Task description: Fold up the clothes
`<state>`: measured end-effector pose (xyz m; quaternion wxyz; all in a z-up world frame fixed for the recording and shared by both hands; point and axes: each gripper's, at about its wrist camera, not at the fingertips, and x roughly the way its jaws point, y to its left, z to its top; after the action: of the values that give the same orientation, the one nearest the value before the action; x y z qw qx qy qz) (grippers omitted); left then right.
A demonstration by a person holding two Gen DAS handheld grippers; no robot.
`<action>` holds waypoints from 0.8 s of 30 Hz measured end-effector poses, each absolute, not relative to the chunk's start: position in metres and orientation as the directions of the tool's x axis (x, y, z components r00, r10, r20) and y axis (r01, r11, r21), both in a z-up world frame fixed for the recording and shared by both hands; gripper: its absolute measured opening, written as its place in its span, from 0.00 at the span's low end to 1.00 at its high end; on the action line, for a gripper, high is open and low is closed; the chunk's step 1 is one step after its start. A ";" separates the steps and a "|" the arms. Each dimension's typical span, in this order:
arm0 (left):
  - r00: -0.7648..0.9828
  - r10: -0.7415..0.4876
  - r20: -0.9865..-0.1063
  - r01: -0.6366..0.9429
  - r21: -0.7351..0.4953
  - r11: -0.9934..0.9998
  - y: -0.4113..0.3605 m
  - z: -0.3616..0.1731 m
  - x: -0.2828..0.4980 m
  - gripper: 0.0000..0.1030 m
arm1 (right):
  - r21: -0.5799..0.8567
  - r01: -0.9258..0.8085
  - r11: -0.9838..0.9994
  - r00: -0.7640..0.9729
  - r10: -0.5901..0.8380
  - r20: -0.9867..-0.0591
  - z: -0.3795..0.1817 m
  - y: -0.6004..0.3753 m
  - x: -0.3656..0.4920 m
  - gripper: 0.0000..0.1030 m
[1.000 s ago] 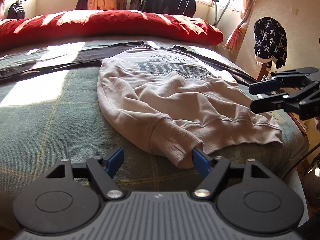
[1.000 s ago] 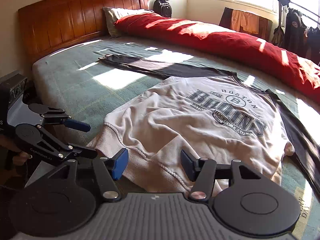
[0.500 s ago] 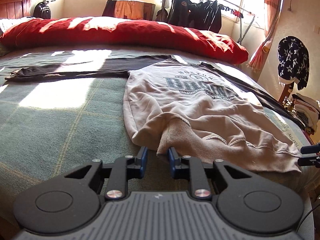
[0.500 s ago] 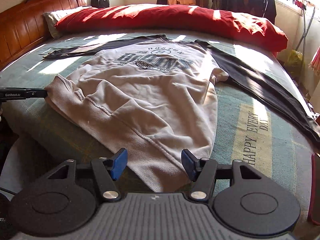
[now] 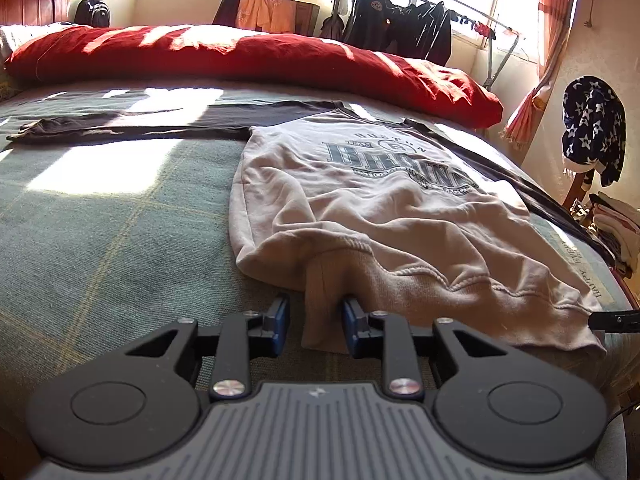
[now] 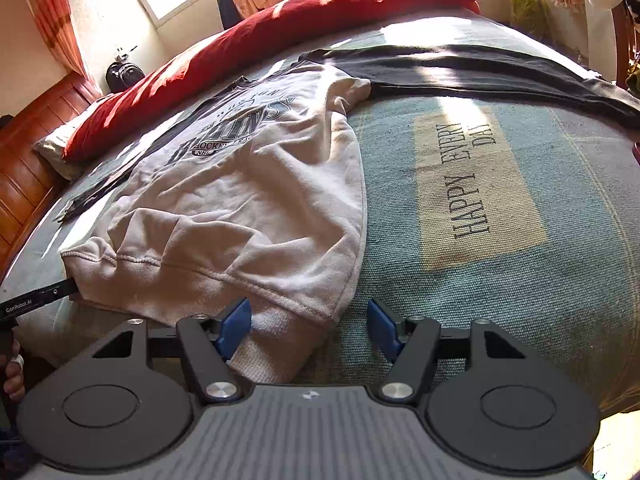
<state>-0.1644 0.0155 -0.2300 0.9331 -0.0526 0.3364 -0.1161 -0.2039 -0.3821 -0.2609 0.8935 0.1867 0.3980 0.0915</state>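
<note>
The sweatshirt (image 5: pixel 360 200) lies chest-up on the bed (image 5: pixel 100 220), pale grey body with dark sleeves and a dark printed crest, its ribbed hem turned toward me at the near edge of the mattress. From my left wrist view the body fills the middle and runs out toward 3 o'clock, one dark sleeve stretched flat toward 9 o'clock, the other trailing off toward 2 o'clock.

My left hand-held gripper (image 5: pixel 314 326) is narrow and closing, with a fold of the ribbed hem corner between its blue pads (image 5: pixel 280 326); the cloth stands up in a small ridge just beyond them. I cannot tell whether both pads already press on it.

My right hand-held gripper (image 6: pixel 310 326) stands wide, jaws opening, at the opposite hem corner: the ribbed edge lies against the left blue pad (image 6: pixel 234 326), the right pad sits apart over bare bedspread. Its tip shows in the left view at 3 o'clock, just beside the hem.

In the right view a cream patch (image 6: pixel 476 184) reading "HAPPY EVERY DAY" sits on the green bedspread at 1 o'clock from the sweatshirt. A red duvet (image 5: pixel 240 56) is bunched along the far side of the bed at 12 o'clock, with a rail of dark clothes (image 5: pixel 400 28) by the window beyond it.
</note>
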 end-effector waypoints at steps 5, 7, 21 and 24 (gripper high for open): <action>0.756 -0.262 -0.600 0.198 -0.172 0.965 0.017 -0.221 -0.171 0.09 | 0.376 -0.075 0.923 0.675 0.325 -0.662 -0.255 -0.377 -0.205 0.23; 0.762 -0.259 -0.594 0.206 -0.156 0.966 0.020 -0.214 -0.175 0.09 | 0.367 -0.091 0.926 0.673 0.329 -0.662 -0.250 -0.379 -0.206 0.21; 0.741 -0.249 -0.624 0.267 -0.066 0.961 0.030 -0.191 -0.204 0.09 | 0.090 -0.221 0.971 0.717 0.224 -0.660 -0.209 -0.351 -0.229 0.42; 0.756 -0.258 -0.602 0.273 -0.069 0.960 0.030 -0.179 -0.208 0.09 | 0.069 -0.323 0.944 0.700 0.288 -0.654 -0.205 -0.325 -0.227 0.44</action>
<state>-0.2079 0.0296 -0.1790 0.9369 0.0113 0.3193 -0.1418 -0.2271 -0.3251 -0.2050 0.9216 -0.0252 0.3501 0.1656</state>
